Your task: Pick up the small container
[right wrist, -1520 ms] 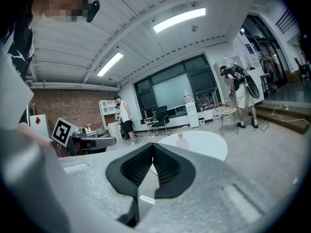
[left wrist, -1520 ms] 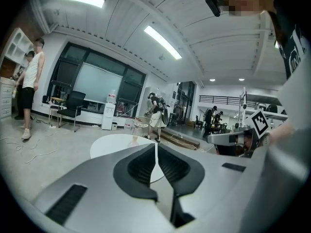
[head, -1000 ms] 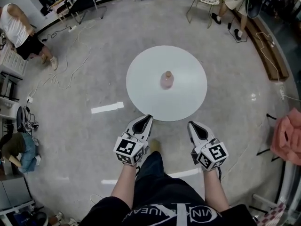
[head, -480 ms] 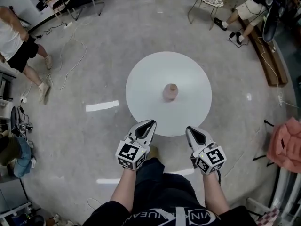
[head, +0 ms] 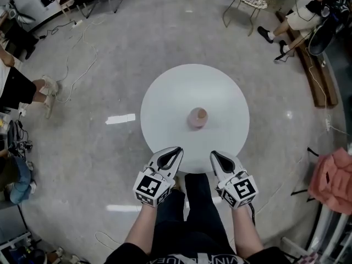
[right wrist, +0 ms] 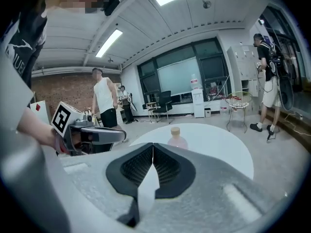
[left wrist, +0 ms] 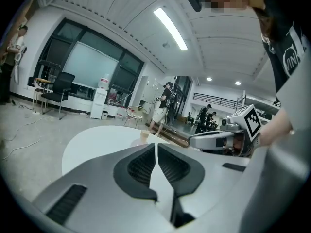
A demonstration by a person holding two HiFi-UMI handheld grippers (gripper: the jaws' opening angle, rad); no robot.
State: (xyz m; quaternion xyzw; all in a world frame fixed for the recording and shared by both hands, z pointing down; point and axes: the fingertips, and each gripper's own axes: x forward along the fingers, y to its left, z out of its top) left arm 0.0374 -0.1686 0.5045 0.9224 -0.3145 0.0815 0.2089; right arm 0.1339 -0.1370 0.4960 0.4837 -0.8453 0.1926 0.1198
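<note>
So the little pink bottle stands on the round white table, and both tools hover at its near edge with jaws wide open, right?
Not quite: the jaws are shut, not open; the left gripper view and right gripper view show them pressed together, nothing between. The rest holds: pink bottle on the table, left tool and right tool at its near edge.

no whole word can be read. the person's black shirt carries white print: in the head view it is cut off by the bottom edge; in the left gripper view a few large letters show, perhaps "vn"; in the right gripper view only parts of letters. the cube on the left gripper and the cube on the right gripper each bear black-and-white square code markers, the only other signs.
</note>
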